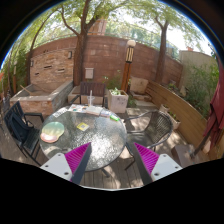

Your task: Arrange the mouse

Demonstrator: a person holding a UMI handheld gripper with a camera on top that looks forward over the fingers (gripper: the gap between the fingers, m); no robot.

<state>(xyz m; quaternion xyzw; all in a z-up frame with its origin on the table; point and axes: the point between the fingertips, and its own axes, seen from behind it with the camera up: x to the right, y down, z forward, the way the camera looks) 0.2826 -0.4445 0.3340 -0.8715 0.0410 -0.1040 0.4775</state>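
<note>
table (100, 140): glossy glass top | wall (100, 58): rough brick | fence (185, 105): wood

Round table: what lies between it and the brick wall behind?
In the gripper view, a planter box with greenery stands between the round table and the brick wall. The hand-held gripper, fingers open and empty, is at the table's near rim.

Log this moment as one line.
tool: open, empty | table: just ahead | mouse: not discernible | chairs: around table

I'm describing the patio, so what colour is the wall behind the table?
Red-brown brick wall, clearest in the gripper view, beyond the open gripper.
</note>
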